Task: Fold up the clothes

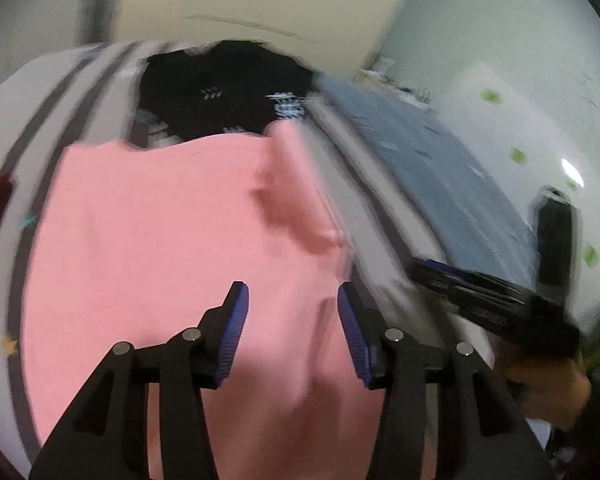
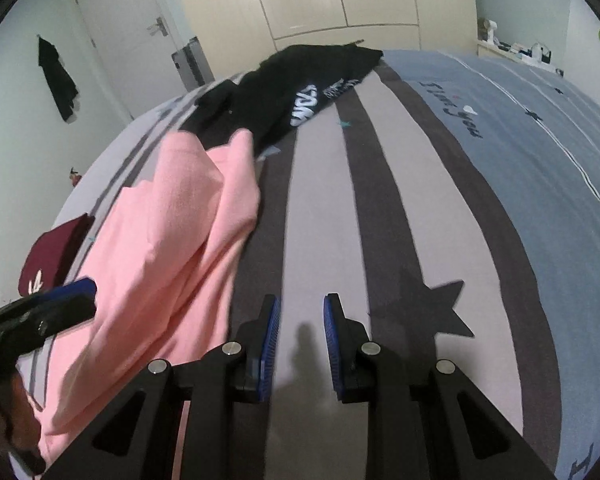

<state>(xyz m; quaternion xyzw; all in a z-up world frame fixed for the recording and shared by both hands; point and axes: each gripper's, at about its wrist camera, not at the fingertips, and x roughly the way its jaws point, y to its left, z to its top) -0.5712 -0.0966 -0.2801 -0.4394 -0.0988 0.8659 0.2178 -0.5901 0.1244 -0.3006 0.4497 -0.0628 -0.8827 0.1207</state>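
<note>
At the far left edge of the bed a folded maroon garment with a small white mark (image 2: 54, 254) lies by itself. Next to it, spread over the striped grey bedspread (image 2: 324, 208), is the soft pink cotton top (image 1: 152, 240), the piece being worked on. Its right side looks turned in toward the middle, with a sleeve lying as a ridge along that edge, though the left wrist view is smeared by motion and I would not swear to the exact lie of the fold. The left gripper (image 1: 292, 320) hangs just above the near part of the pink top with its blue-padded fingers (image 1: 236, 320) spread apart and nothing between them. Beyond the pink top, toward the far edge of the bed, a black top with white lettering (image 2: 300, 80) sits in a loose heap, seemingly not folded.

Further right, the right gripper (image 2: 300, 328) is over bare bedspread just beside the pink top's right edge, fingers parted and empty. A blue-grey quilt with dark script (image 2: 500, 128) covers the right side of the bed.

My read is that the pink top is midway through folding, between grips. The next move calls for both grippers to close on fabric, probably the near hem or the left side, and carry it evenly across so the layers stay flat.
</note>
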